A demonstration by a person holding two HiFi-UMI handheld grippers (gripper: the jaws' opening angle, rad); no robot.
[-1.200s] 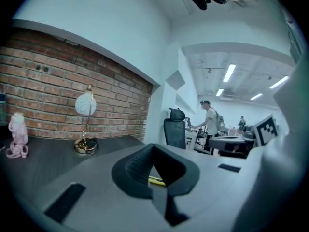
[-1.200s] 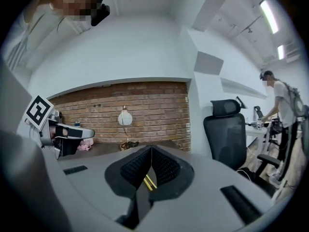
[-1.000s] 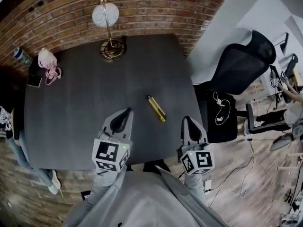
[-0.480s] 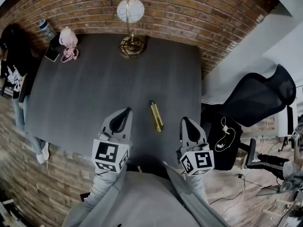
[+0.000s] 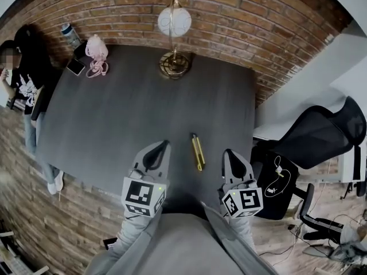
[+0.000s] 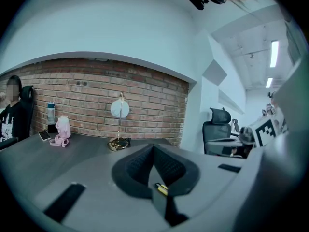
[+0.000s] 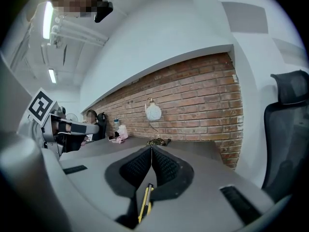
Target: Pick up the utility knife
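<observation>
A yellow and black utility knife [image 5: 198, 152] lies on the dark table [image 5: 126, 119] near its front edge, lengthwise away from me. My left gripper [image 5: 165, 144] hovers just left of it, jaws shut and empty. To the knife's right my right gripper [image 5: 227, 152] is shut too, holding nothing. In the right gripper view the knife [image 7: 145, 203] shows below the closed jaws [image 7: 151, 149]. The left gripper view catches only the knife's tip [image 6: 161, 189] under its closed jaws [image 6: 154, 148].
A brass lamp [image 5: 175, 62] with a white globe stands at the table's far edge by the brick wall. A pink item [image 5: 96, 56], a phone [image 5: 75, 67] and a bottle [image 5: 70, 35] sit at the far left corner beside a person [image 5: 26, 79]. An office chair [image 5: 312, 136] stands right.
The view has swung, so the knife now lies straight between the two grippers instead of slanting. Both grippers keep their shut jaws, and the right one has shifted sideways.
</observation>
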